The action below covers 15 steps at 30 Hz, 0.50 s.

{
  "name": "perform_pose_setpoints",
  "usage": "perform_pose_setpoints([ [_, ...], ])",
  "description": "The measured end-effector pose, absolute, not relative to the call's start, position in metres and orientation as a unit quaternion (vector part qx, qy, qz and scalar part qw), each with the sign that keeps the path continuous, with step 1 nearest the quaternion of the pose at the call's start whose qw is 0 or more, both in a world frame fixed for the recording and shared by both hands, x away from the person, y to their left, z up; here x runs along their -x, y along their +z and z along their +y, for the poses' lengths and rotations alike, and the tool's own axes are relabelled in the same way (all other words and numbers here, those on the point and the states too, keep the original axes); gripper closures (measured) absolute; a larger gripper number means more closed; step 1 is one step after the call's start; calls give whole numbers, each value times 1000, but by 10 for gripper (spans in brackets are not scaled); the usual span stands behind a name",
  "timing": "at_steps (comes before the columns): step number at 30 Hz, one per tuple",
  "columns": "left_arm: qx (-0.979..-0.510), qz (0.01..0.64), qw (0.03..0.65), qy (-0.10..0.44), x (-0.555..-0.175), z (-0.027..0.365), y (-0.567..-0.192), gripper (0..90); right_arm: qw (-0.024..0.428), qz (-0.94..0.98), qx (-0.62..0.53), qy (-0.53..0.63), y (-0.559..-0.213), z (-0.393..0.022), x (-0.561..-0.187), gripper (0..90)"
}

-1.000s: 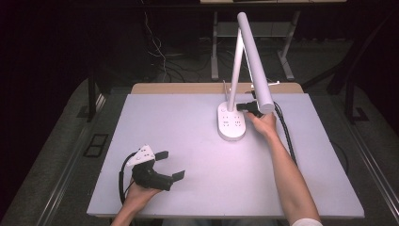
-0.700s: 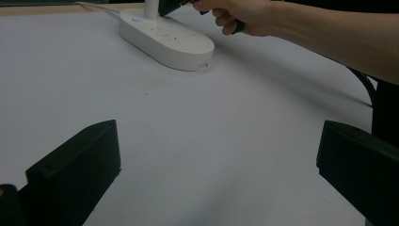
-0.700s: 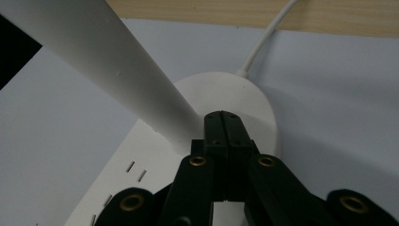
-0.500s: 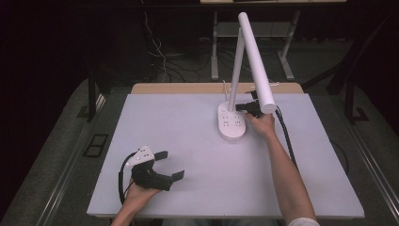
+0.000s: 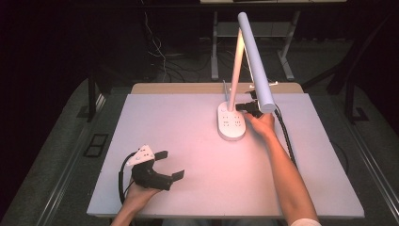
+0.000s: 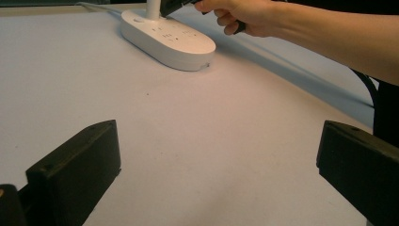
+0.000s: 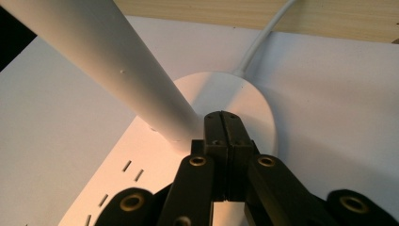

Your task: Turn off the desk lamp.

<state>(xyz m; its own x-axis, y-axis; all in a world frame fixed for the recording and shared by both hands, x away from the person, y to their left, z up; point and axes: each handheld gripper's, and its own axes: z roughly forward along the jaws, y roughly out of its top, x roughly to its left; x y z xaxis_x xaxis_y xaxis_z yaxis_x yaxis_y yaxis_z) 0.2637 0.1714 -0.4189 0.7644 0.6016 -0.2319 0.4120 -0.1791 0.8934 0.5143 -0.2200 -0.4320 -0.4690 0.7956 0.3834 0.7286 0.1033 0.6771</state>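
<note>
A white desk lamp stands at the back right of the table, with an oval base [image 5: 231, 126] that bears sockets, a slanted stem [image 5: 235, 70] and a long tube head [image 5: 256, 66]. My right gripper [image 5: 243, 107] is shut, with nothing between its jaws. In the right gripper view its tips [image 7: 223, 118] sit just beside the foot of the stem [image 7: 117, 61], over the round end of the base [image 7: 244, 96]; I cannot tell whether they touch it. My left gripper [image 5: 171, 165] rests open at the near left, its jaws wide [image 6: 219, 169] and pointed toward the base [image 6: 169, 40].
The lamp's white cable [image 7: 263, 37] runs off the back of the base to the wooden table edge [image 5: 188, 88]. A black cable [image 5: 285, 136] trails along the person's right forearm. The white table mat [image 5: 188, 136] lies between the two hands.
Neither hand has moved. The table around the lamp and the stem now carry a warmer, pinkish glow than in the earlier frames.
</note>
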Motion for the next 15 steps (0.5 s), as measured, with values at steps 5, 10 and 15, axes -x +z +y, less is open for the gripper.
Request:
perform_pose_setpoints([
  [5,-764,331,547,87,-263,172,-419,0,46,744,-511,429,-433,-219,-514,900],
  [10,-761,334,549,87,-263,172,-419,0,48,745,-510,427,-433,-218,-513,900],
  [15,-764,333,546,86,-264,172,-419,0,51,746,-508,428,-431,-217,-513,900],
])
